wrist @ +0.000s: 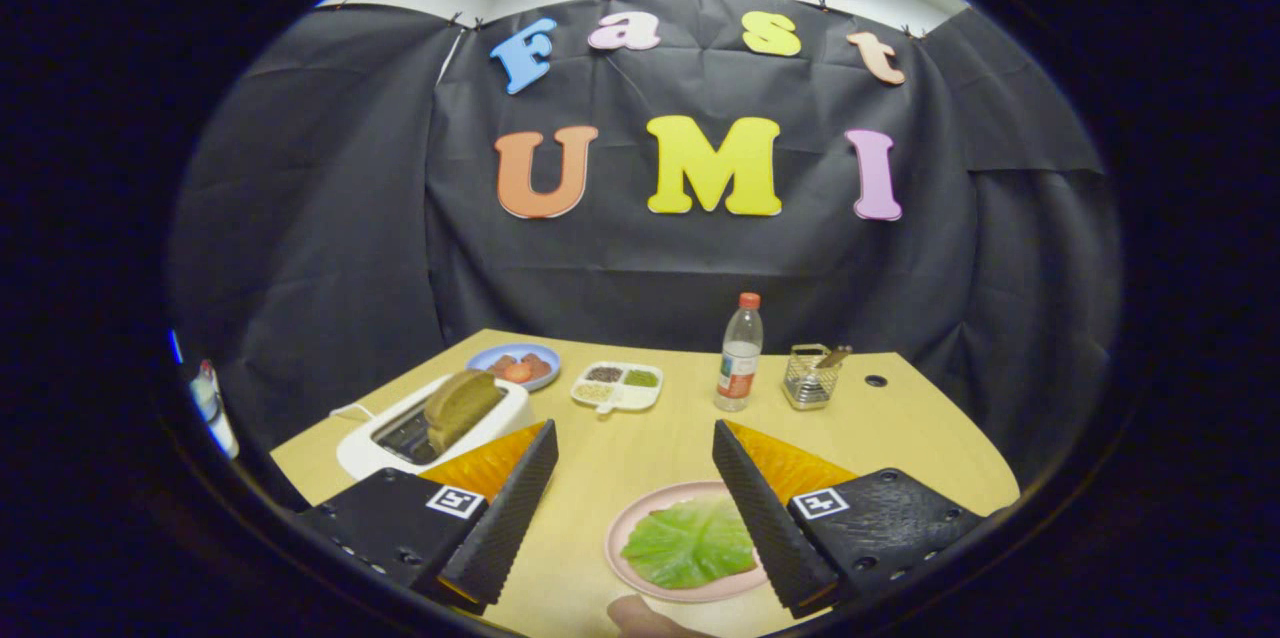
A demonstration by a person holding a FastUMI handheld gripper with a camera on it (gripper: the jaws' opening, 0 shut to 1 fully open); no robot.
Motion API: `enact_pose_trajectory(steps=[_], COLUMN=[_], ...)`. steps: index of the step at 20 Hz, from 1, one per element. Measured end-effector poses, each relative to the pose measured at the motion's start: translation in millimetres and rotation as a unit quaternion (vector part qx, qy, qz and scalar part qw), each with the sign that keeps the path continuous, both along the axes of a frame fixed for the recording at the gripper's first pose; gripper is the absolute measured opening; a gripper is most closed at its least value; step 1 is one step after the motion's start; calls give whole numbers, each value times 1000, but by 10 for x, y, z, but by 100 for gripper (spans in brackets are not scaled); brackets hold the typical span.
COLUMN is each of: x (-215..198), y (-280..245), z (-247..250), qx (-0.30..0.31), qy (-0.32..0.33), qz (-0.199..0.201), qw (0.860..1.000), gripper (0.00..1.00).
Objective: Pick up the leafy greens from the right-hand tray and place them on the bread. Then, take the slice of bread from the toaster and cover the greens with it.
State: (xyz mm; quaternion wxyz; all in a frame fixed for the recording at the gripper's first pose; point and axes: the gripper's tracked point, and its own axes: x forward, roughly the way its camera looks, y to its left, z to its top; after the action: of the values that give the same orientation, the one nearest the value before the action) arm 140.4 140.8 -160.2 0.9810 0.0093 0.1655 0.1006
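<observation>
A green leaf (690, 543) lies flat on a pink plate (640, 516) on the wooden table, low between my fingers and close against the right finger (765, 518). My gripper (632, 443) is open and holds nothing, hovering above the table. A brown slice of bread (460, 408) stands upright in the slot of a white toaster (370, 453), just beyond the left finger (505, 518). The right finger hides part of the plate's right side.
Farther back sit a blue plate with reddish food (515, 365), a white divided dish of seeds (617, 386), a water bottle with a red cap (740, 353) and a wire mesh holder (810, 376). A fingertip (640, 615) shows just below the pink plate.
</observation>
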Motion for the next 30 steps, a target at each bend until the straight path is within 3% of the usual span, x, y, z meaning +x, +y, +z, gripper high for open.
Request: enact_pose_trajectory(steps=[5,10,16,18,23,25,28,30], x=[141,346,637,685,712,711,604,612], y=[597,1149,1455,1487,1517,1628,1757,1575], z=[87,-203,-525,-644,-826,-762,-781,-765], qx=[3,-5,-34,-34,-28,-22,-28,-64], qy=[1,38,90,113,145,135,140,133], qz=[11,19,4,-4,-16,10,41,4], qw=[1000,999,995,993,989,991,989,989], gripper=[96,96,95,91,63,46,38,24])
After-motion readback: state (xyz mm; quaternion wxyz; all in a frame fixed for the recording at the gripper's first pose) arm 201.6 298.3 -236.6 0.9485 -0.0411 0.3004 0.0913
